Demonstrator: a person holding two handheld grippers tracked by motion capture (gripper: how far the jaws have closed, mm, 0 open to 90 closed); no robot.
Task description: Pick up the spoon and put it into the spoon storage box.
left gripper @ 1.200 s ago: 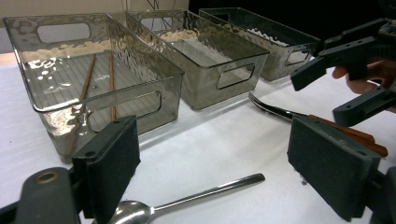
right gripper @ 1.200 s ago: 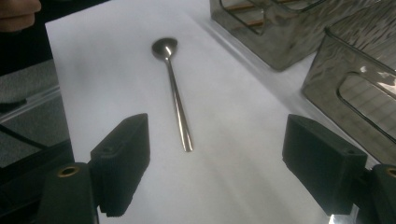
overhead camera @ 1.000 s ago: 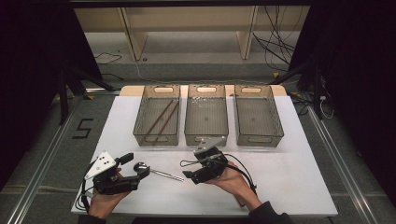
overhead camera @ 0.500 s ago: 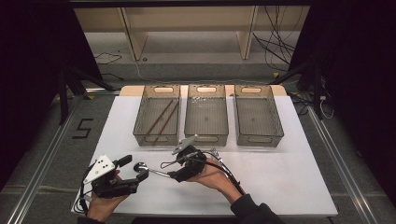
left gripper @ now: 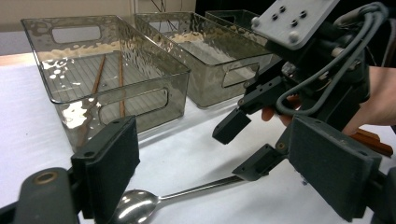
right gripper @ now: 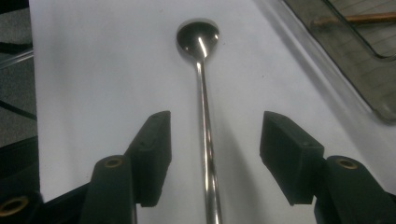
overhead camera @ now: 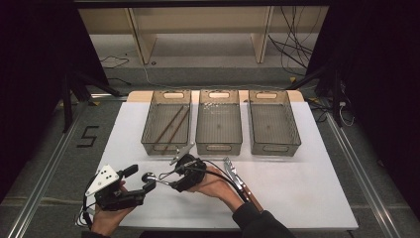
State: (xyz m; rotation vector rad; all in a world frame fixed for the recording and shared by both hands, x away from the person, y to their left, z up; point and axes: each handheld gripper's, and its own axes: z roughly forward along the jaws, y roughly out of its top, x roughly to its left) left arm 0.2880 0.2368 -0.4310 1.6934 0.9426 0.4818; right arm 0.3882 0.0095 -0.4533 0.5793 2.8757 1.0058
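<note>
My right tongs are spread apart, low over the white surface, with the spoon handle running straight up between the two pads, not clamped. In the right gripper view the spoon bowl sits at 12 o'clock, the handle comes down to 6 o'clock, and there are gaps on both sides of it. Whether the pads touch the surface I can't tell.

My left tongs are also spread apart and hold nothing. In the left gripper view the spoon bowl lies just beside the left pad at 7 o'clock, and the handle heads toward 3 o'clock into my right tongs. My right hand comes in from 5 o'clock in the high view, my left hand from 7 o'clock.

The spoon lies flat on the surface, near the front edge, between the two tongs, bowl toward my left tongs.

Three clear grey bins stand in a row at 12 o'clock of the surface. The left bin holds two brown chopsticks lying diagonally. The middle bin and right bin look bare apart from glare. At 3 o'clock of my right hand, a knife with a brown handle lies on the surface, maybe with a fork alongside; blurry.
</note>
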